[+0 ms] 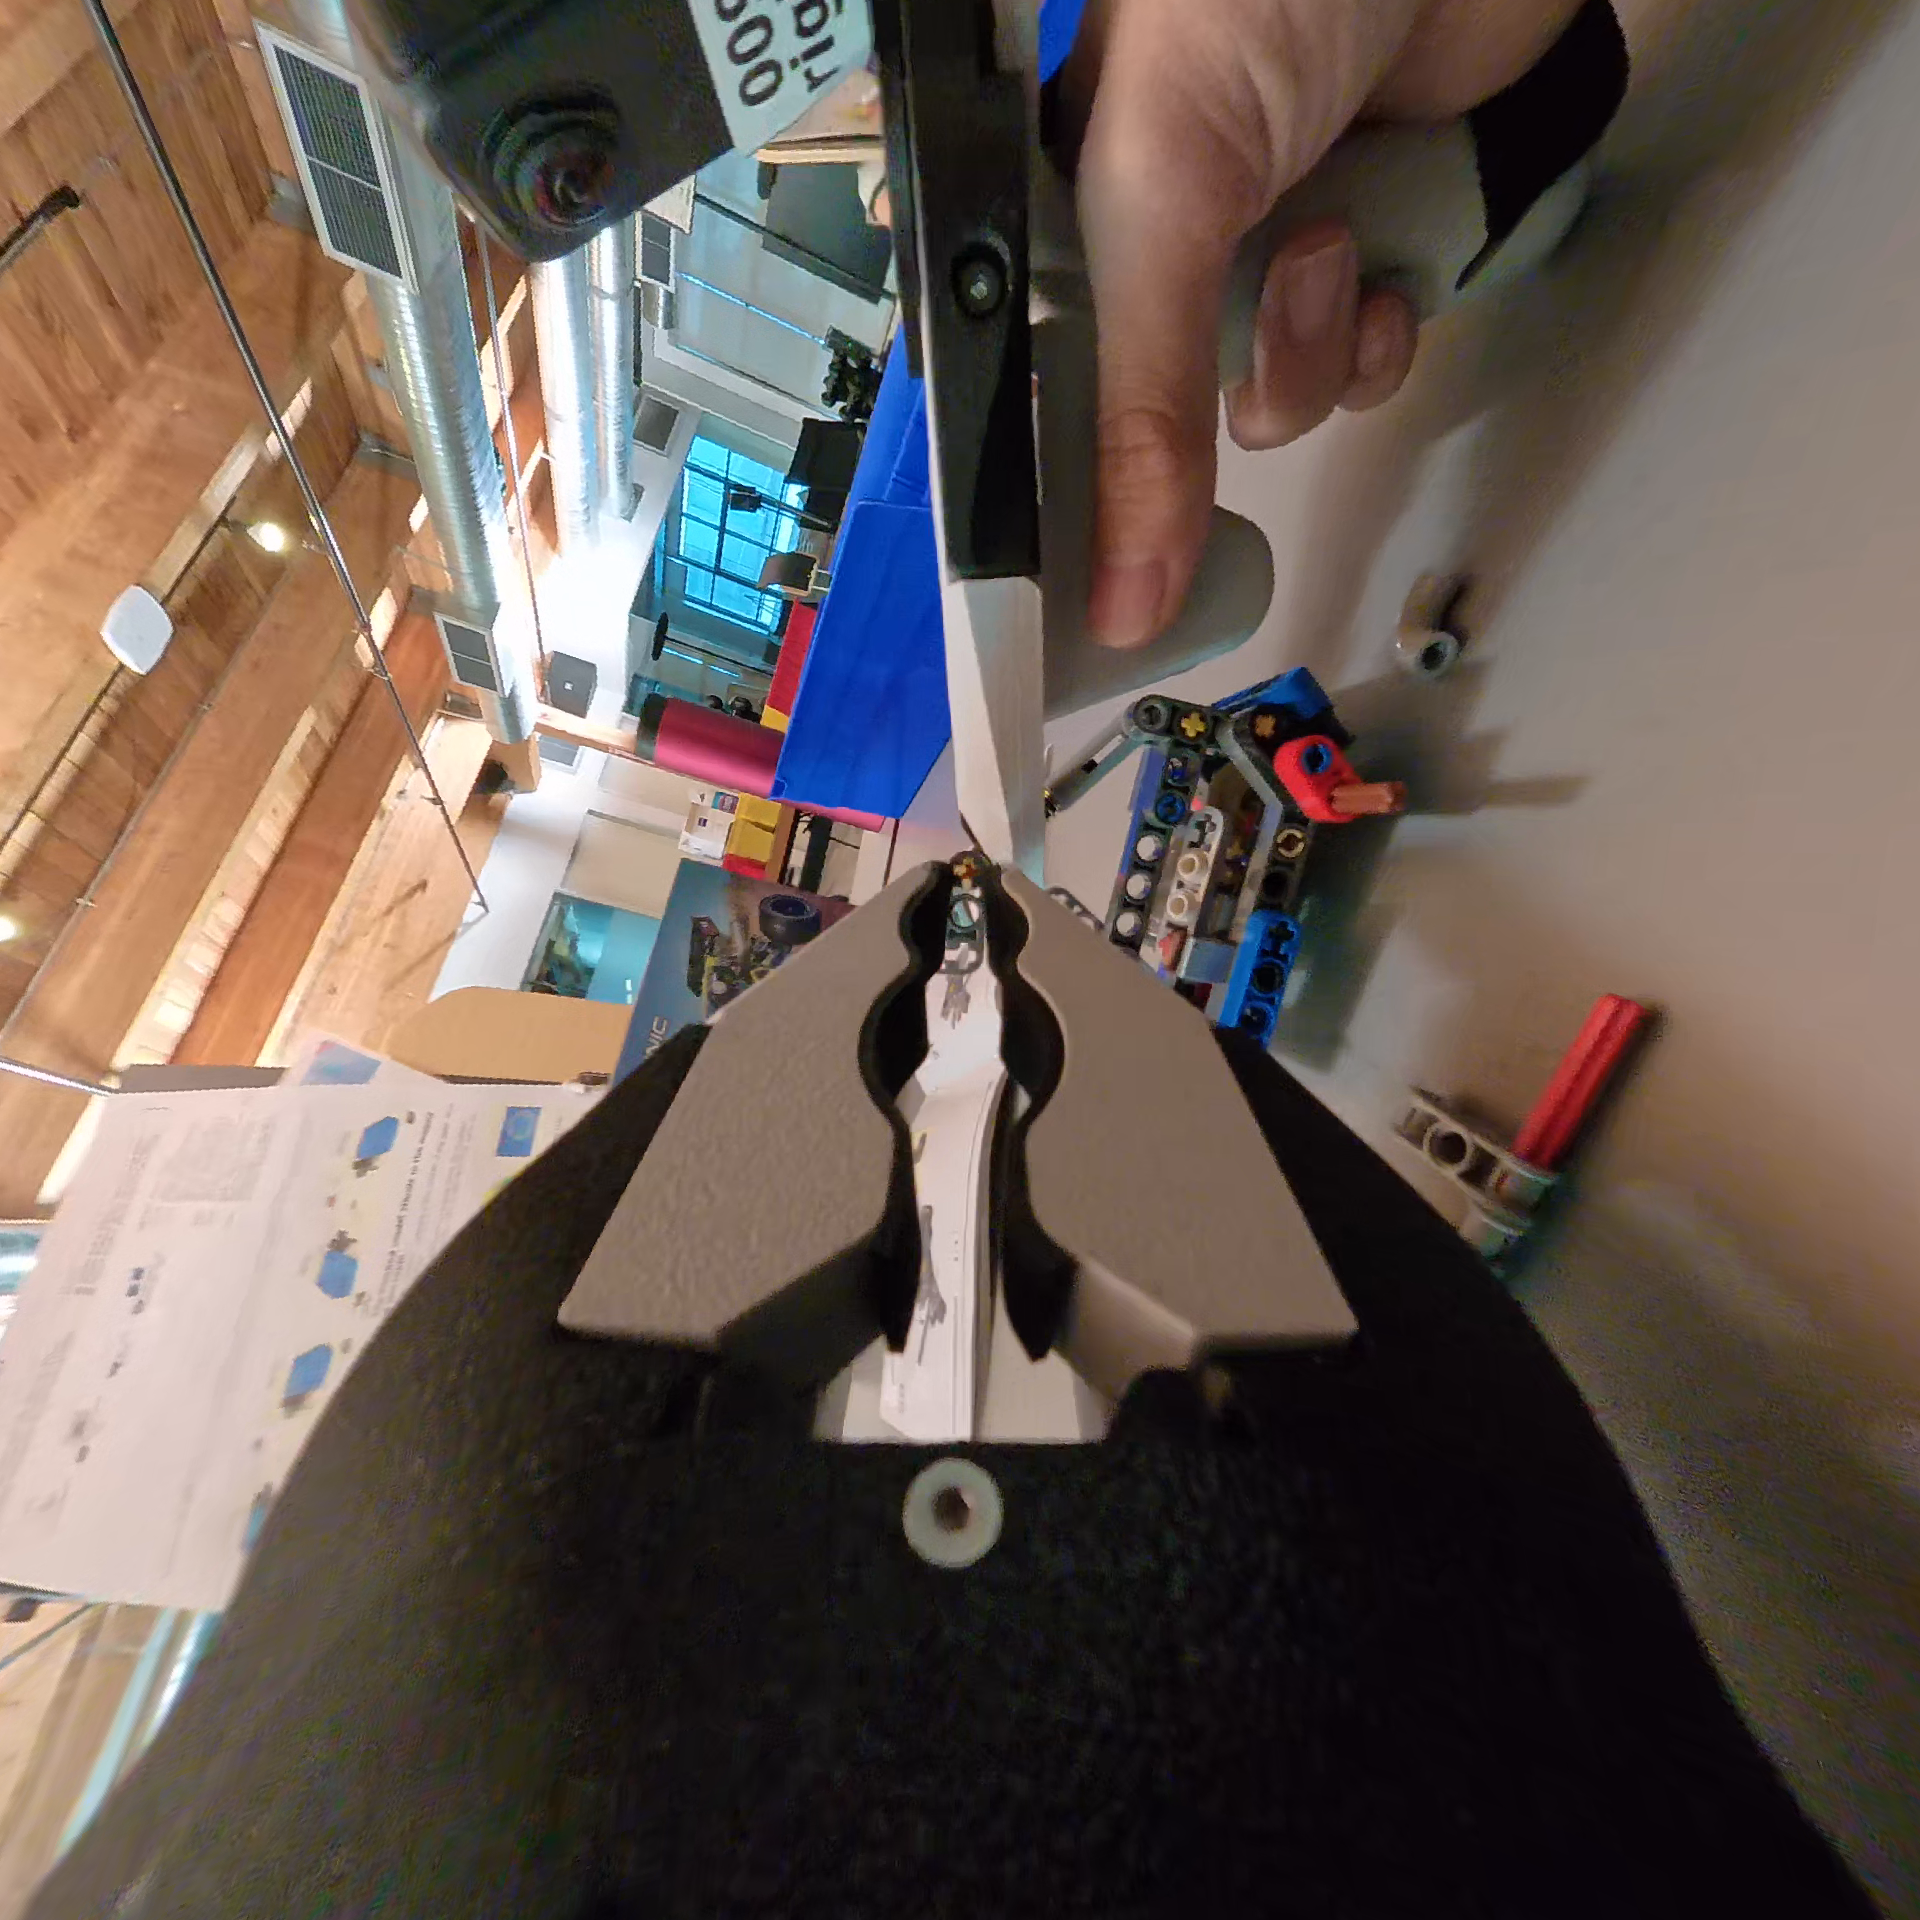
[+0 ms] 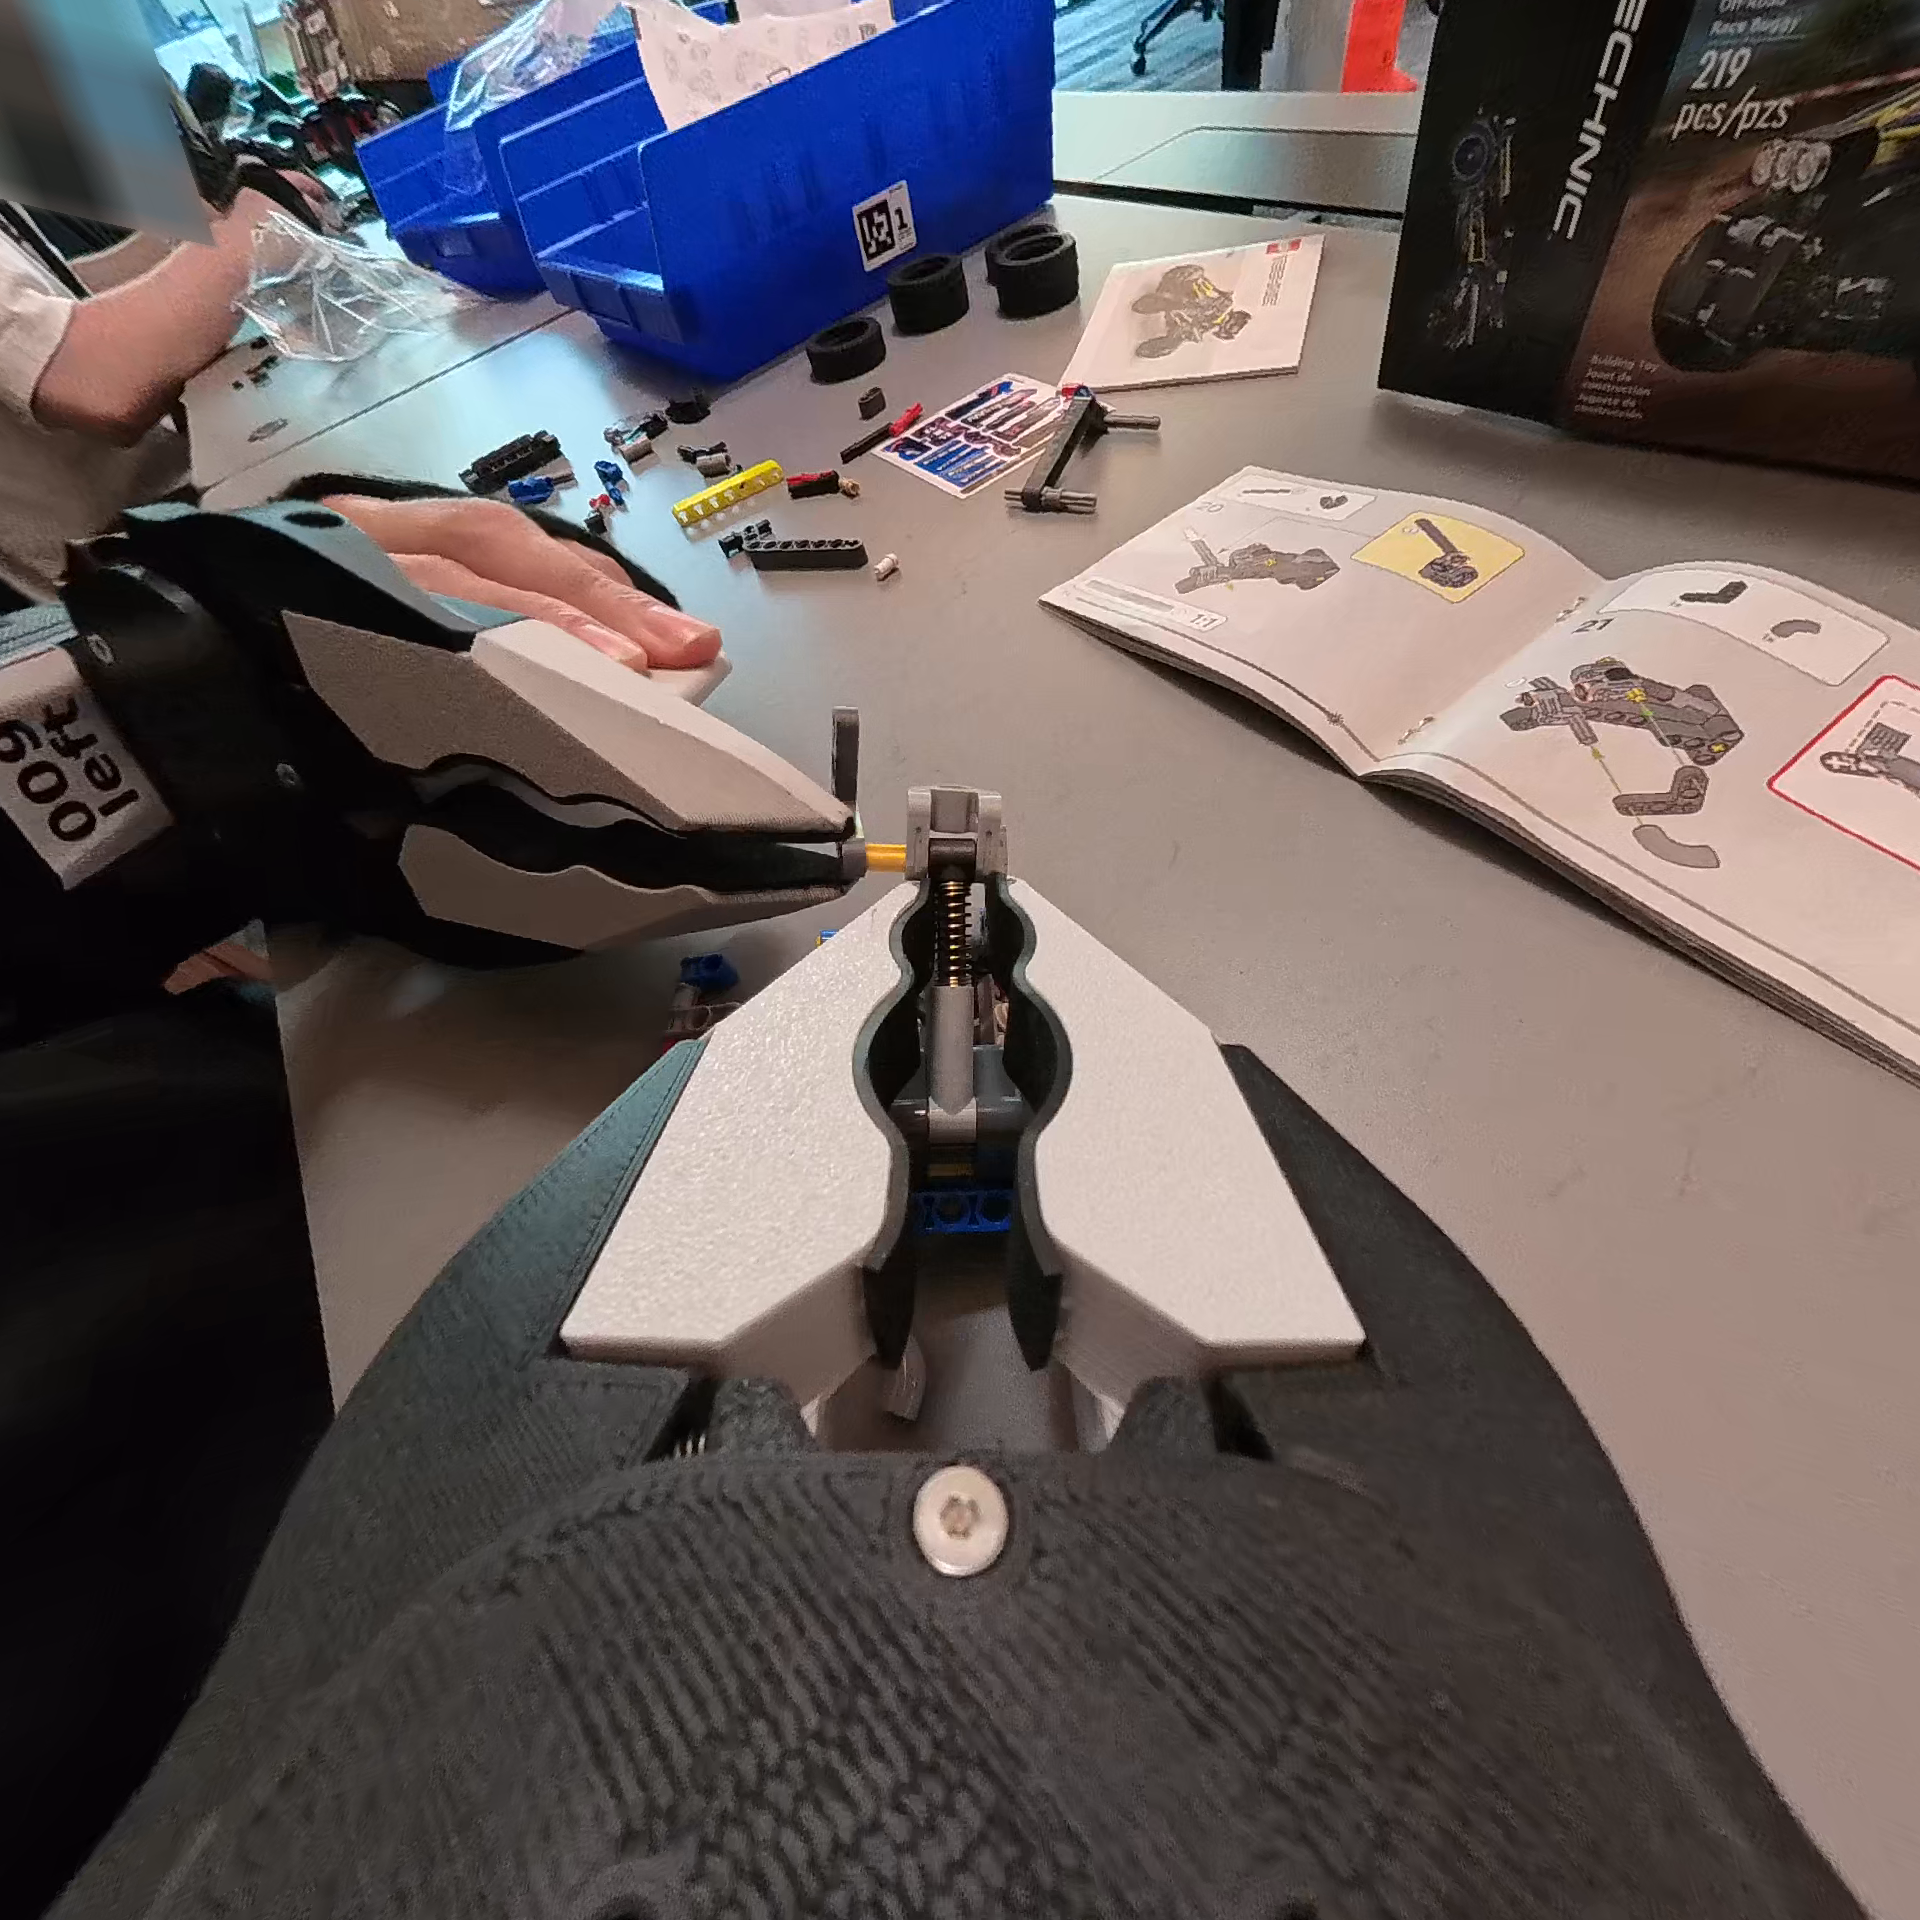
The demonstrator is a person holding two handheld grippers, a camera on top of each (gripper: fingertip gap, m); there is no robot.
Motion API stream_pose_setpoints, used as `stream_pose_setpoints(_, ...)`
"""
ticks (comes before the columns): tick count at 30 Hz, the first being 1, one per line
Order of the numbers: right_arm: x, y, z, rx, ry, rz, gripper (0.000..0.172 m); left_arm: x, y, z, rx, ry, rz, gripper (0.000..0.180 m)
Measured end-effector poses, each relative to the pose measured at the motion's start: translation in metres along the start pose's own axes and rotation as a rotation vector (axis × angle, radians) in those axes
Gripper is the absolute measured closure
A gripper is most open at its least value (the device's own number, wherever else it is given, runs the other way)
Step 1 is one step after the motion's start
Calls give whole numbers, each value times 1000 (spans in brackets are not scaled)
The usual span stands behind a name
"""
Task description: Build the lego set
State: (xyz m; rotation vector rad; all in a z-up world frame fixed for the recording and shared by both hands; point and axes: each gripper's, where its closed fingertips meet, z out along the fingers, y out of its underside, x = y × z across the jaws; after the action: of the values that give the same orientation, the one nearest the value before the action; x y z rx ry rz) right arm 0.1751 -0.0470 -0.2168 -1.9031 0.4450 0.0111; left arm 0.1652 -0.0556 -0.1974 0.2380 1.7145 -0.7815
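Now both grippers clamped, tips meeting over the grey table.
Right gripper pinches a shock absorber, spring showing between the pads; left gripper comes in from the side, closed on a grey beam with a yellow axle reaching the shock's top. Open booklet lies right; loose parts, tyres, blue bins and box beyond.
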Motion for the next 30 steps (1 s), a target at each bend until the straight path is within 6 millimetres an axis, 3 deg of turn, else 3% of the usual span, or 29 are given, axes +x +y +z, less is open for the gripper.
stream_pose_setpoints(6, -1, 0, 0, -2, -11, 7, 165, 0, 0, 0, 57, 21, -28, 177)
stream_pose_setpoints(16, -3, 1, 1, -8, 3, -27, 169, 0, 3, -1, 3, -31, 321, 177)
stream_pose_setpoints(30, 8, 0, 2, -13, 213, -170, 168, -2, 8, 4, -149, -67, 136, 177)
